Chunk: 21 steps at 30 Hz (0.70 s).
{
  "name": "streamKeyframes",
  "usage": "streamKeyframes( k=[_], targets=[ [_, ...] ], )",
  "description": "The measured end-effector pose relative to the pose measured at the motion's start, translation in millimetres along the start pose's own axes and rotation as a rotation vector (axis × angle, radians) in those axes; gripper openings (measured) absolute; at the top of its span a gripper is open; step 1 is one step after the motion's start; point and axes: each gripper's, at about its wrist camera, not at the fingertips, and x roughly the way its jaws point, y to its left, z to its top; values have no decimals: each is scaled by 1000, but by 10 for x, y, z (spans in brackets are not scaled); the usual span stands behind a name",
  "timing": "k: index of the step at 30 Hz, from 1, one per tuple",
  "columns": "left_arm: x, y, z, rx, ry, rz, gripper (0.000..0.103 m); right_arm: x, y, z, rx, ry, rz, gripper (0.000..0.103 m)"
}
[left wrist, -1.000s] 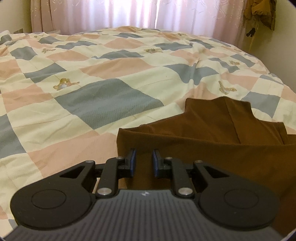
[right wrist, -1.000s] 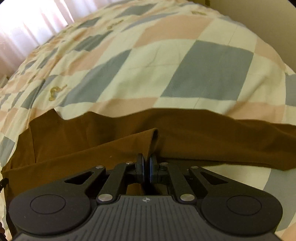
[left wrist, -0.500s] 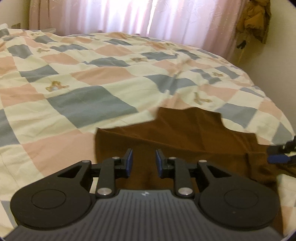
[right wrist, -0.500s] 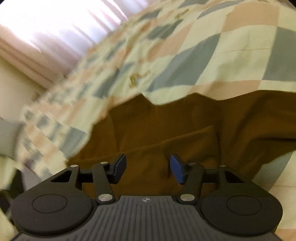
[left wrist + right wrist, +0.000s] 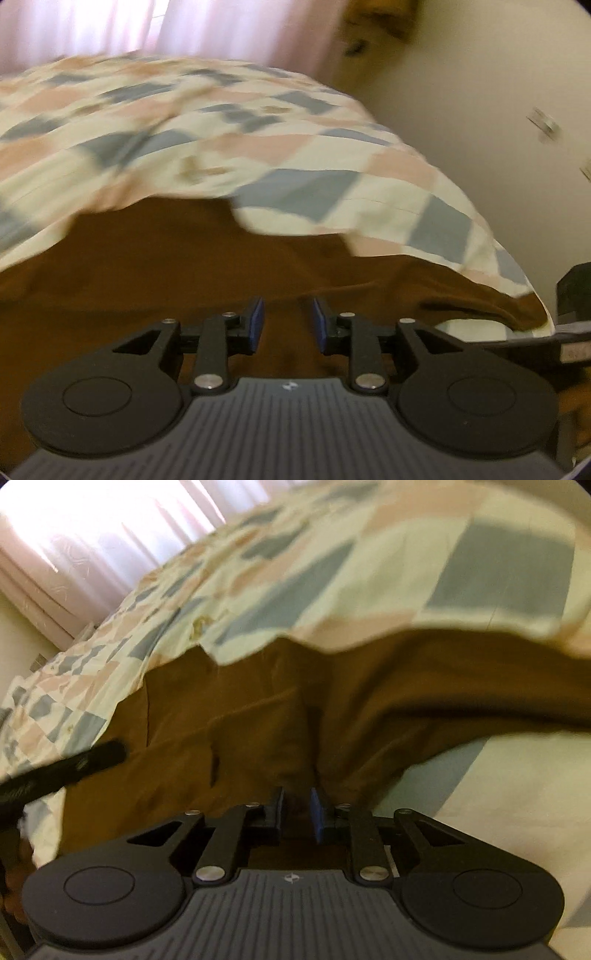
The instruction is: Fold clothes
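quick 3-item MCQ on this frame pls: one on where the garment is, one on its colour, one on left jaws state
1. Where does the garment lie?
A. on the checked bedspread
B. on a hanger by the curtain
C. on a bare floor

2. What colour is the garment?
A. white
B. brown
C. bright green

3. How do the left gripper's jaws stand?
A. shut tight on a fold
B. apart, with nothing between them
C. out of view

Key:
1 A: the garment is spread across the bedspread, whose pink, grey and cream squares show around it in both wrist views.
2 B: its cloth is a plain brown in both views.
3 B: the left gripper shows a clear gap between its blue pads, with cloth only beyond them.
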Motion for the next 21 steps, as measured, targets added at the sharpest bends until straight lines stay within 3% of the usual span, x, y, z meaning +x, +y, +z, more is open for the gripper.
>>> streamKeyframes(
  k=[4,6,8,10,13,17,20,21],
  targets=[
    [400,-337,134,125,31,-99,23,6,50,-76,-66,3,51,20],
    [701,-439,106,190,92,-72,24,146,42,-166,-87,44,26,19],
    [1002,-536,76,253,152,-44,23,185,-70,-213,-34,60,52,16],
    [1204,-440,-36,230,193,16,18,69,-232,-189,53,51,100,17],
    [1069,-328,-31,93,137,19,14,-334,-693,-140,196,-3,114,21],
    [628,-404,-92,95,50,103,19,-1188,-1529,-103,309,-159,-111,24],
    [382,-370,-230,27,66,130,21,-1767,-2159,-158,435,-295,-276,50],
    [321,-350,-274,-3,79,142,21,-1884,-2366,-196,498,-338,-300,51]
  ],
)
